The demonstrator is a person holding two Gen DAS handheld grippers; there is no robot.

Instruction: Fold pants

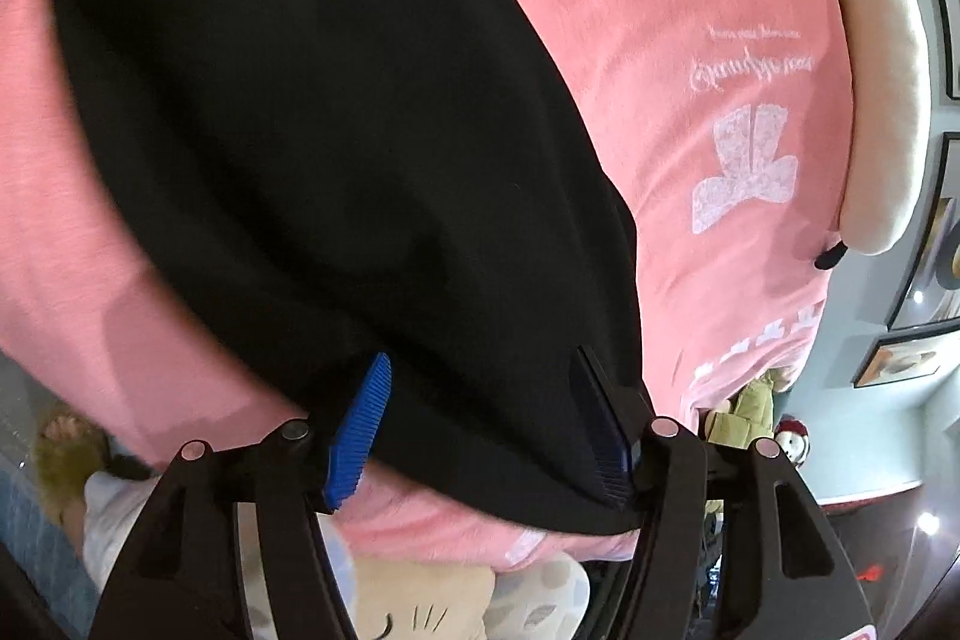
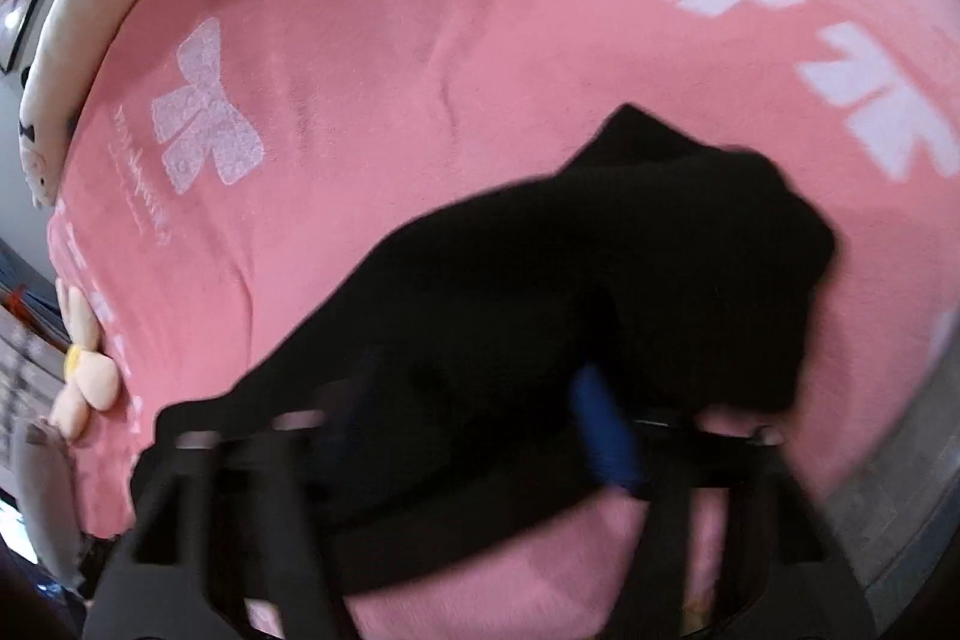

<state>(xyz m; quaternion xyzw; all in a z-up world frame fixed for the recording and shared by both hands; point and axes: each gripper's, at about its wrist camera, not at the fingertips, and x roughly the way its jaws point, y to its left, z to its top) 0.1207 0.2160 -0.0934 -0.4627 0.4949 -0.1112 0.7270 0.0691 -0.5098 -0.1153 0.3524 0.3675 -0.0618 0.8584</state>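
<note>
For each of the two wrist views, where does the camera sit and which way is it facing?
Left wrist: on the left gripper, angled down along its fingers at the black pants on the pink blanket; both fingers show, spread apart over the pants' edge.
Right wrist: on the right gripper, angled down at the same pants; the picture is blurred, only one blue pad shows clearly.
Shared: pants, blanket, white plush cushion.

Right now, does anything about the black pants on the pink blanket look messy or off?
Yes. In the right wrist view the black pants lie bunched and crooked on the pink blanket, their far end humped rather than flat. In the left wrist view they spread more smoothly. Nothing looks spilled or damaged.
</note>
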